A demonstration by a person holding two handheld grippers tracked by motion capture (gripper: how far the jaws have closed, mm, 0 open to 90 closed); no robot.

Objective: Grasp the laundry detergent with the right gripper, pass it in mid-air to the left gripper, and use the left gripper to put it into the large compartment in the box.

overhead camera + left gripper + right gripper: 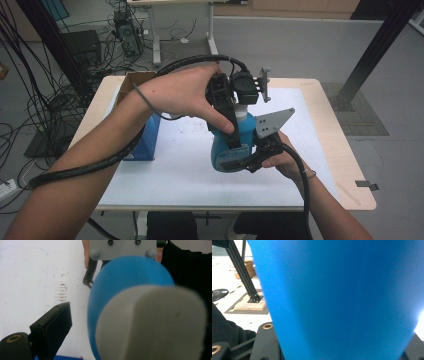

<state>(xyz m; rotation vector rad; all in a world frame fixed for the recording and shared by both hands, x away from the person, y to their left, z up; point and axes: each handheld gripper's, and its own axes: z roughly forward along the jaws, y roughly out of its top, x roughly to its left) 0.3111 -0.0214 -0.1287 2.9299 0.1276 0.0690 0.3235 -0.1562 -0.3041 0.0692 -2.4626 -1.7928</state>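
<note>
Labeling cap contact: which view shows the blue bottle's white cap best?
Left gripper view: the white cap looms close at the top of the blue bottle, though blurred. The high view shows a sliver of cap beneath the left gripper. The right gripper view gives the bottle's blue wall.

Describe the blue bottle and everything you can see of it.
The blue bottle is smooth, opaque plastic by the look, with a rounded body narrowing to a pale grey-white cap. It is held over the white table mat. The right gripper is clamped on its lower body, and the left gripper sits at the cap end, one black jaw standing apart beside the cap. No label is visible. Whether its base touches the mat cannot be told.
</note>
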